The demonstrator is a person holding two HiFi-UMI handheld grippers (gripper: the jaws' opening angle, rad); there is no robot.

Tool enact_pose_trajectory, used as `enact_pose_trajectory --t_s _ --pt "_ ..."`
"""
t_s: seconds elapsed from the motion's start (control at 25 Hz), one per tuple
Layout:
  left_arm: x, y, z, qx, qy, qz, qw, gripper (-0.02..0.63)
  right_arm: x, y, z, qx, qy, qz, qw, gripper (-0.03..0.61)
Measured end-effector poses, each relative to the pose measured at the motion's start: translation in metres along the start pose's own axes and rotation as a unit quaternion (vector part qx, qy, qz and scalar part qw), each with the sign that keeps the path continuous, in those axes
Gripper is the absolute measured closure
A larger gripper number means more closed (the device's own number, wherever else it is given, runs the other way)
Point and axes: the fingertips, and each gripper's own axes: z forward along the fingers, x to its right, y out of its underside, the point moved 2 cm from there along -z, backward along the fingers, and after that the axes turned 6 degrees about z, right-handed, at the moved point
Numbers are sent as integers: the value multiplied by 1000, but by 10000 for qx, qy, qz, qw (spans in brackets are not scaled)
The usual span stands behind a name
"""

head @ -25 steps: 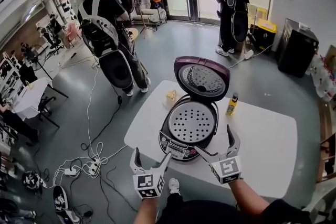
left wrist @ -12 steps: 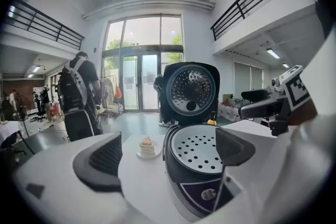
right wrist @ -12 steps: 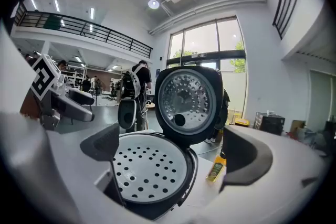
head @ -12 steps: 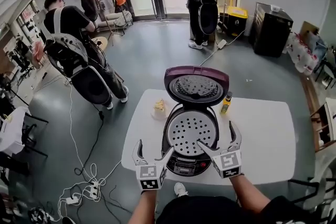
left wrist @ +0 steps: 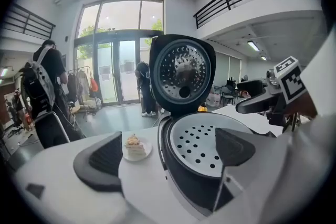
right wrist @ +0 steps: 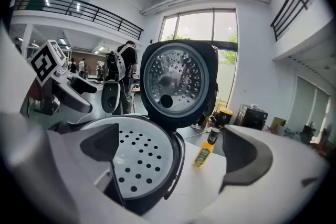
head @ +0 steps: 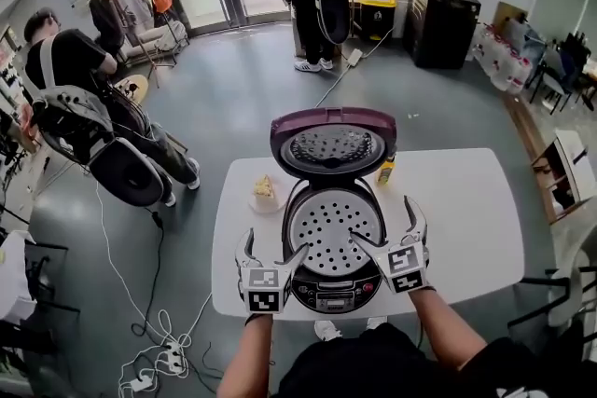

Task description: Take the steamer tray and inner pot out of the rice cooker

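Observation:
A dark rice cooker stands on the white table with its purple lid swung up. The perforated white steamer tray sits in the cooker's mouth and hides the inner pot beneath it. My left gripper is open over the cooker's front left rim, and in the left gripper view the steamer tray lies by the right jaw. At the front right rim my right gripper is open too, the steamer tray showing between its jaws.
A plate with a slice of cake sits left of the cooker, and a small yellow bottle stands at its back right. People with backpack rigs stand on the floor beyond the table. Cables lie on the floor at the left.
The head view has swung, bringing the cooker square in front. Both open grippers have closed in on the cooker's front rim from either side.

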Motion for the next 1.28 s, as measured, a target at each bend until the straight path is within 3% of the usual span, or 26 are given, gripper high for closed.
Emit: enact_pose_trajectory --t_s 0.52,0.72,1.28 --pt "0 24 60 -975 370 105 9945 80 38 41 41 -1132 480 -392 9916 -11" --pt "1 32 73 -1224 373 349 9912 94 38 54 55 -1447 349 -604 9870 -9" --pt "-3 34 92 -1519 251 737 9853 132 40 76 77 -1912 319 -826 9776 25"
